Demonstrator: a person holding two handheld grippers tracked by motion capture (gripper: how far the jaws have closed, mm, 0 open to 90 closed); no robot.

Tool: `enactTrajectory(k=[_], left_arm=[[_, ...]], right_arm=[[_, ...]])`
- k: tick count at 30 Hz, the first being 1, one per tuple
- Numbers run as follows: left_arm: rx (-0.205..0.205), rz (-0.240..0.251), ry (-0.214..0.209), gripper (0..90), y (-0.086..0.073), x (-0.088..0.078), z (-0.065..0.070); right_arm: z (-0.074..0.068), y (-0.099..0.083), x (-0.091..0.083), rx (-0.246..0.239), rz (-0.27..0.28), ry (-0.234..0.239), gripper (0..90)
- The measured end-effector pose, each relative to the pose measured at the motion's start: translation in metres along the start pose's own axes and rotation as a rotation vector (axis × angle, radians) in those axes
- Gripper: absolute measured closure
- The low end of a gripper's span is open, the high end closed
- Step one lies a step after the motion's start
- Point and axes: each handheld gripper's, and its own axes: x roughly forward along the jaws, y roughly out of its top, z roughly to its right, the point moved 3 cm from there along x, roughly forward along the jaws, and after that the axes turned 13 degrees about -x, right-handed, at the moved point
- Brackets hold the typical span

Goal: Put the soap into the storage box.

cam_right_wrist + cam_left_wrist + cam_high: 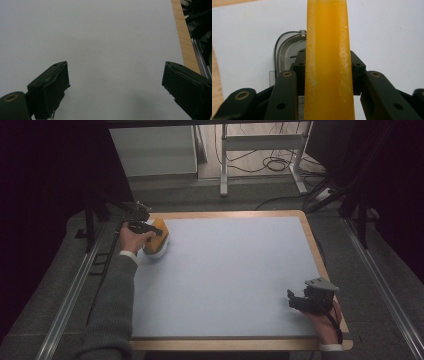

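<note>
An orange slab-like object (159, 227) stands on edge at the table's far left corner, over a white container (156, 249). My left gripper (150, 229) is shut on it. In the left gripper view the orange object (328, 62) rises between the two black jaws, which press on both its sides, and a grey container with a clear rim (287, 50) lies behind it. My right gripper (300, 301) rests near the table's front right edge. Its jaws stand wide apart over bare white surface in the right gripper view (115, 85), holding nothing.
The white table top (230, 275) has a wooden border (315, 250). Metal rails run along both sides of the table on the floor. A white table frame and cables lie beyond the far edge.
</note>
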Motion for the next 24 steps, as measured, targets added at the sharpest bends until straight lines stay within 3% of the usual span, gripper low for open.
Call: enactTrajectory(k=[18, 22, 24], left_arm=[[-0.049, 0.014, 0.000, 59.8, -0.004, 0.008, -0.011], [-0.056, 0.049, 0.005, 50.5, -0.001, 0.001, -0.008], [-0.054, 0.052, 0.030, 43.4, 0.000, -0.001, -0.011]], right_arm=[[0.000, -0.001, 0.001, 0.000, -0.002, -0.001, 7.2], [0.000, -0.001, 0.001, -0.001, -0.003, -0.001, 7.2], [0.000, -0.001, 0.001, -0.003, -0.002, 0.001, 7.2]])
